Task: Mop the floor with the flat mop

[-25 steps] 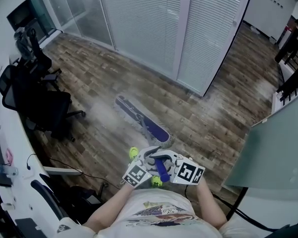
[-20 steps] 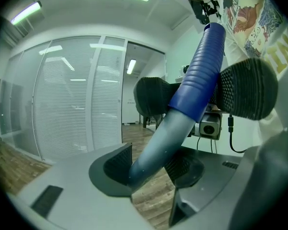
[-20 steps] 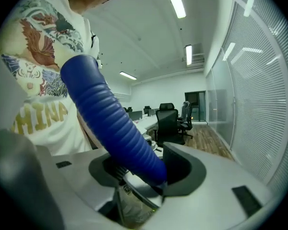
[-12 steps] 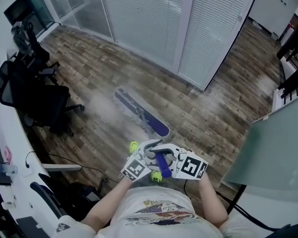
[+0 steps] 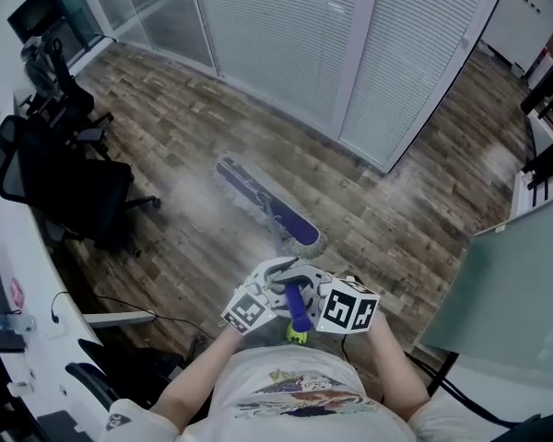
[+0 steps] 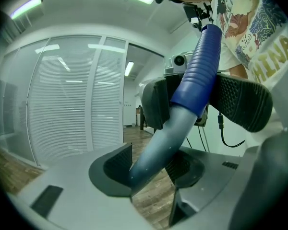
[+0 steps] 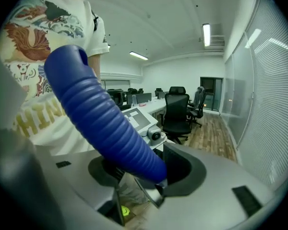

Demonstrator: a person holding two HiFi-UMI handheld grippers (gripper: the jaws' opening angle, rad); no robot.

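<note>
Had the left gripper pinching the grey shaft of the mop handle, right gripper pinching its blue ribbed grip, both down at 6 o'clock. Saw the flat mop head flat on the wood floor at about 11 o'clock from them.

Open wood floor is offered all around the flat mop; passage is blocked at left by black office chairs and a white desk, beyond by blind-covered glass walls
</note>
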